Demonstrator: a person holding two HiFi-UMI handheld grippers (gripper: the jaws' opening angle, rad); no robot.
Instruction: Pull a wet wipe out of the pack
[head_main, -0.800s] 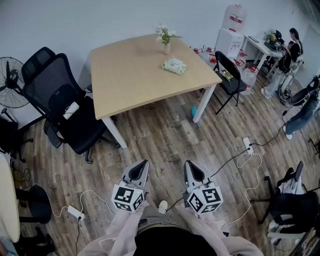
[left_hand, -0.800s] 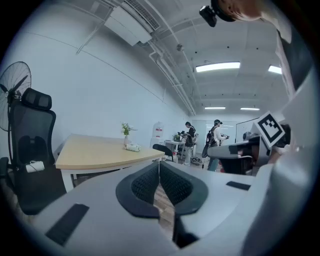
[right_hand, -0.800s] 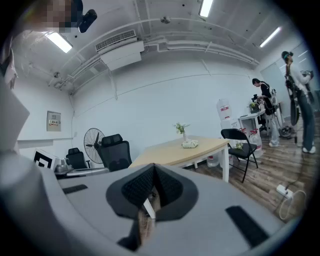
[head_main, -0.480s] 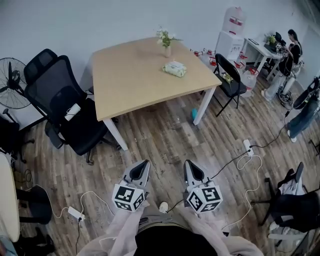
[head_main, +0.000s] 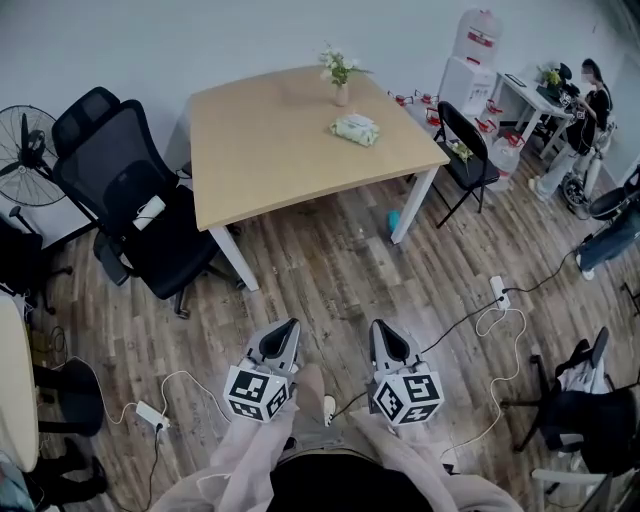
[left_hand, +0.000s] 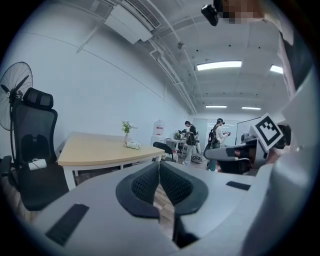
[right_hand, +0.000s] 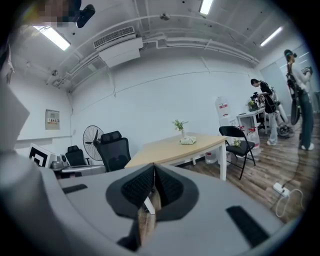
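Wipes lay well away from us: the wet wipe pack (head_main: 356, 129) rested flat on the light wooden table (head_main: 270, 150), toward its far right side and just beside the vase of flowers (head_main: 342, 90). Its long axis slanted from upper left to lower right in the head view.

We held the left gripper (head_main: 289, 324) and the right gripper (head_main: 377, 325) side by side above the plank floor (head_main: 330, 270), well apart from the table. Each had its jaws pressed together on nothing.

A black office chair (head_main: 130, 200) stood at the table's left, with a fan (head_main: 22, 160) by the wall. A folding chair (head_main: 462, 150) stood at the right corner, and white cables (head_main: 490, 330) trailed over the boards.
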